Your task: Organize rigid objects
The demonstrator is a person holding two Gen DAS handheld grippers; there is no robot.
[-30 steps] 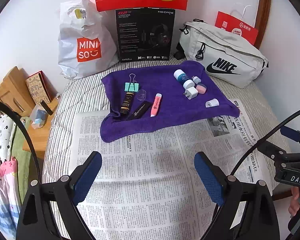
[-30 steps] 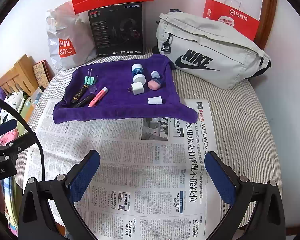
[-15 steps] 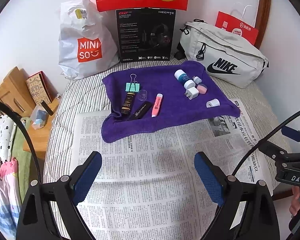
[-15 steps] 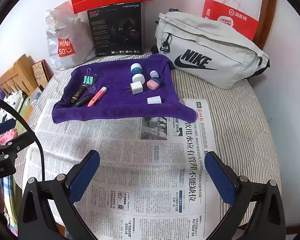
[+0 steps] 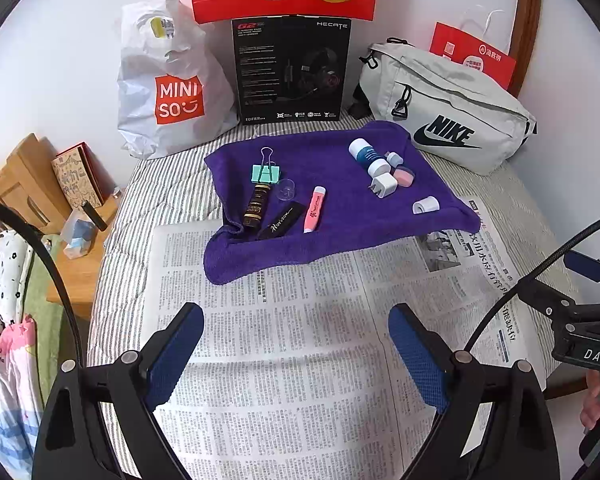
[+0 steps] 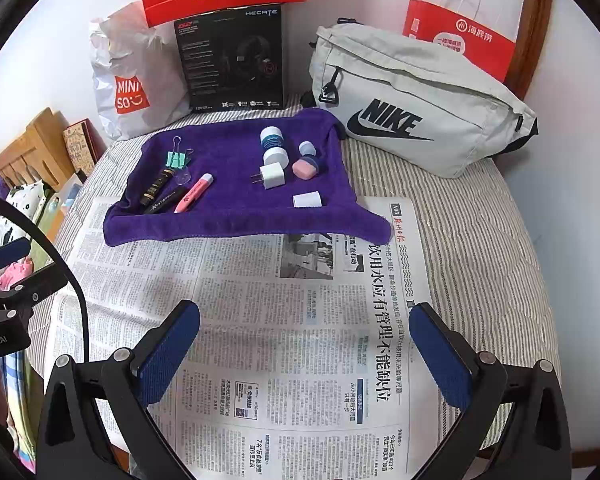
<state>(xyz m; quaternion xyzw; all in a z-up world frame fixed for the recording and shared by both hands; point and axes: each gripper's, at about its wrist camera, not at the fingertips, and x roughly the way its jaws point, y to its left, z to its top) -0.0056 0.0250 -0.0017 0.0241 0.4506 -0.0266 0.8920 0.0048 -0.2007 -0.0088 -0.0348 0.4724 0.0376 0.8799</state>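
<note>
Two loose clusters of small rigid things lie on the purple towel (image 6: 236, 220), which overlaps the far edge of the newspaper (image 6: 284, 320): on its right the blue-banded bottle (image 6: 271, 138), white plug (image 6: 272, 176), pink-capped jar (image 6: 305, 167) and white cap (image 6: 307, 200); on its left the pink highlighter (image 6: 194, 193), two dark tubes, a green binder clip (image 5: 265, 173) and what looks like a clear cap, hard to make out. The left gripper (image 5: 296, 344) and right gripper (image 6: 304, 344) both hover over bare newsprint with fingers spread wide and holding nothing. This fits a sort either under way or already made, so any approach should come in low and centred on one item, since neighbours nearly touch.
</note>
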